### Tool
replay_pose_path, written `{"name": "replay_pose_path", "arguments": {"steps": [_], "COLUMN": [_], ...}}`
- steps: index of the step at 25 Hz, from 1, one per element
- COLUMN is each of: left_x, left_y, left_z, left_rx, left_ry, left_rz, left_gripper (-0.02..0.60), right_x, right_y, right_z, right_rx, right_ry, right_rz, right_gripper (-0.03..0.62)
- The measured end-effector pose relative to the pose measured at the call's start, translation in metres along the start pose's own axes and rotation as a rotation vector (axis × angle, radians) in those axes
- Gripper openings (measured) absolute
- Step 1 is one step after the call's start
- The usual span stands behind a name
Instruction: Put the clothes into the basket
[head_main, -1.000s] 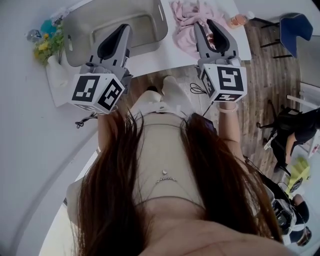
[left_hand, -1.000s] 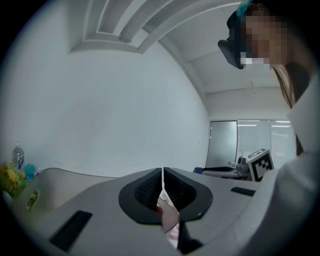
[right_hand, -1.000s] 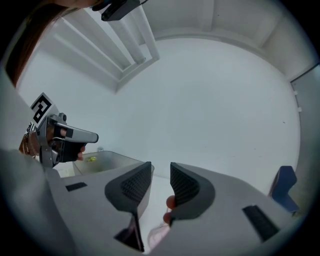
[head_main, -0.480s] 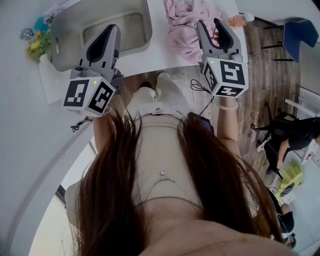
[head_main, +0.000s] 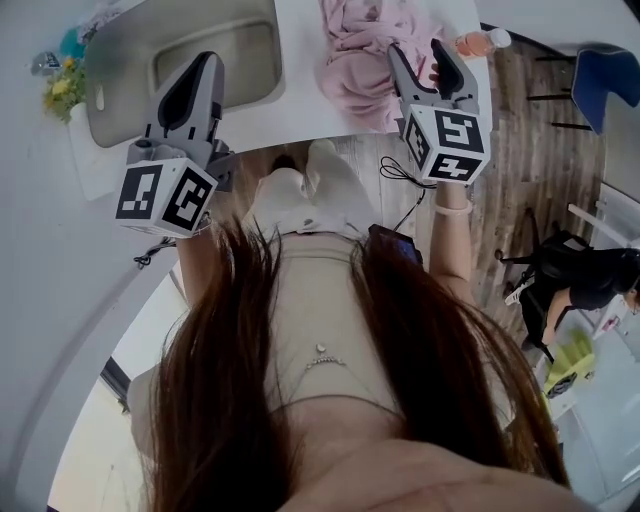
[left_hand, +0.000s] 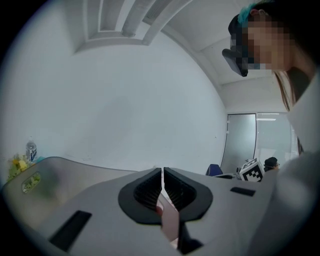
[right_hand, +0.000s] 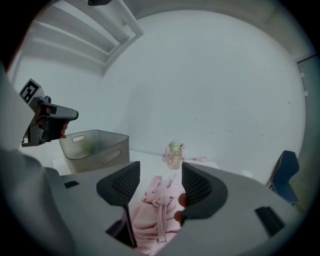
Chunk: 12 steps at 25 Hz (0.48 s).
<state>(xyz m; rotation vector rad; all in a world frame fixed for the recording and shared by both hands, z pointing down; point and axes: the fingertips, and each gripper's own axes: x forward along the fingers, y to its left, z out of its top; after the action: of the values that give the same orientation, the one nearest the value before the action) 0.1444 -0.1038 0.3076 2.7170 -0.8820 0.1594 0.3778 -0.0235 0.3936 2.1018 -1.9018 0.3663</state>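
Pink clothes (head_main: 360, 60) lie heaped on the table (head_main: 300, 110), just ahead of and below my right hand-held gripper (head_main: 418, 50). Its jaws have just been opening, stand half apart and grip nothing. The basket (head_main: 120, 60) sits leftward, by my closed left hand-held gripper (head_main: 203, 62).

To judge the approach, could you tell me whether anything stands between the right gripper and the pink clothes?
Nothing visible does. The right gripper, whose jaws have just been opening with nothing gripped, faces the pink clothes directly; the bottle stands behind them, the basket aside.
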Motion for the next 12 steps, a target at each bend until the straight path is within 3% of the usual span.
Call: {"name": "replay_pose_path", "arguments": {"steps": [12], "left_x": [0.013], "left_y": [0.008], "left_z": [-0.011], "left_rx": [0.007], "left_ry": [0.052], "left_rz": [0.057], "left_gripper": [0.009], "right_x": [0.038], "right_y": [-0.014], "right_z": [-0.070], "right_rx": [0.000], "right_ry": [0.201], "right_rz": [0.046], "right_gripper": [0.333]}}
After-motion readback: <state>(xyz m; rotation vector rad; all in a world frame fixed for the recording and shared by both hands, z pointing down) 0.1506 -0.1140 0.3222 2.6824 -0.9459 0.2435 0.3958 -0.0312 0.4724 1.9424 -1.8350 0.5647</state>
